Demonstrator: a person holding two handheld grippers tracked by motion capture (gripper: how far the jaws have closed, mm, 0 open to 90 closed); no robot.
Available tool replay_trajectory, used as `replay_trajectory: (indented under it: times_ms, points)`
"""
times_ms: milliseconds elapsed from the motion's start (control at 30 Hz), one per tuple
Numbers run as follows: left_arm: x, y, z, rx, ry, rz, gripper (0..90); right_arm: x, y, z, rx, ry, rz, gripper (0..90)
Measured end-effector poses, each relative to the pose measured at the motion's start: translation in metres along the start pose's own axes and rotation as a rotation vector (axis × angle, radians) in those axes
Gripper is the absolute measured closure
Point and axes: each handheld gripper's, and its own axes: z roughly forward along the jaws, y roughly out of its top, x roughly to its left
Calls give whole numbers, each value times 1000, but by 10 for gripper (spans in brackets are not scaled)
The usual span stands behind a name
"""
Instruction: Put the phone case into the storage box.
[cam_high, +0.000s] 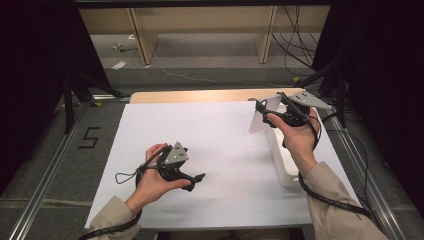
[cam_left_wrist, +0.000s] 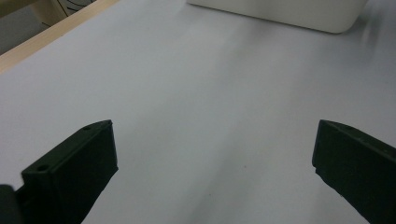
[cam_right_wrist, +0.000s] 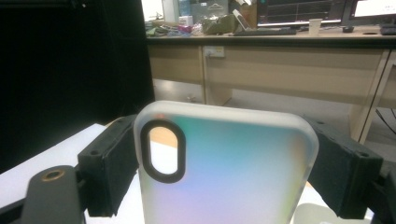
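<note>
The right gripper (cam_high: 266, 111) is holding a translucent phone case (cam_right_wrist: 224, 172) above the desk (cam_high: 225, 150) at two o'clock, jaws clamped on its long edges. Its long axis is standing upright, camera cutout topmost. The smooth case could slip. The left gripper (cam_high: 196, 181) is hovering at seven o'clock, jaws apart.
</note>
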Motion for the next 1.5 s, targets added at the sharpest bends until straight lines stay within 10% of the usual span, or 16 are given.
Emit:
replay_trajectory:
  times_ms: [1500]
  points:
    - [0, 0, 0, -3, 4, -1, 0, -28, 8, -12, -26, -90, 29, 182]
